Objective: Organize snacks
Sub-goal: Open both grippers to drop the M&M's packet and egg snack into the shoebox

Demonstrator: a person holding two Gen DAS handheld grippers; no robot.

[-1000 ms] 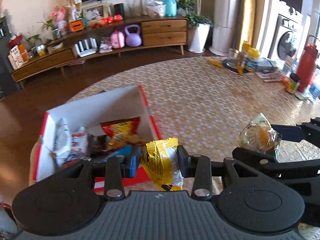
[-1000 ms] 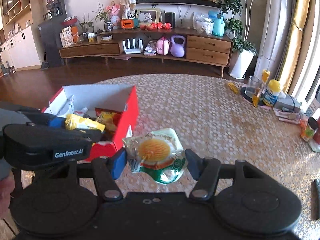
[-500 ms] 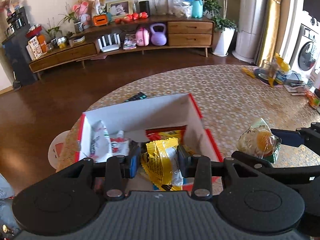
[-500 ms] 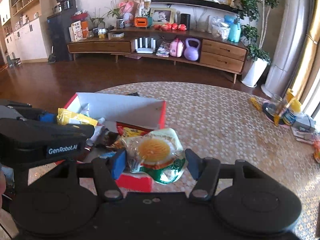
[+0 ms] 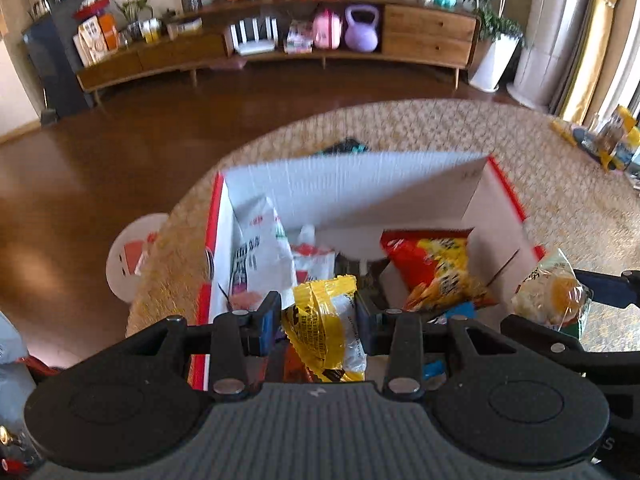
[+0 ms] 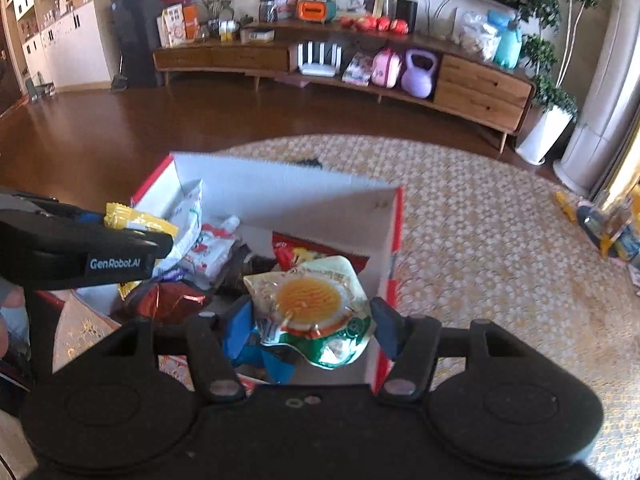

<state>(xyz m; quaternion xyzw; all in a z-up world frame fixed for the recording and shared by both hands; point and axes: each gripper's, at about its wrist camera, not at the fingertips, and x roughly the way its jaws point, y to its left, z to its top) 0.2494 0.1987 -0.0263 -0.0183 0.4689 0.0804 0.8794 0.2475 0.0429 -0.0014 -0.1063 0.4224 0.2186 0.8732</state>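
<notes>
My left gripper [image 5: 316, 316] is shut on a yellow snack packet [image 5: 324, 328] and holds it over the near part of the red and white box [image 5: 360, 184]. My right gripper [image 6: 310, 320] is shut on a clear packet with an orange round cake [image 6: 312, 304] and holds it over the box's near right corner; the box also shows in the right wrist view [image 6: 288, 188]. Inside lie a red and yellow chip bag [image 5: 436, 268], white packets [image 5: 260, 248] and other snacks. The left gripper also shows in the right wrist view [image 6: 80, 248].
The box stands near the edge of a round table with a gold patterned cloth [image 6: 480, 220]. Bottles and jars [image 5: 612, 140] stand at the table's far right. A small dark object [image 5: 344, 146] lies behind the box. Brown floor [image 5: 100, 168] lies beyond.
Both grippers have moved left and forward with their packets, from beside the box to over its inside. Both stay shut on their packets.
</notes>
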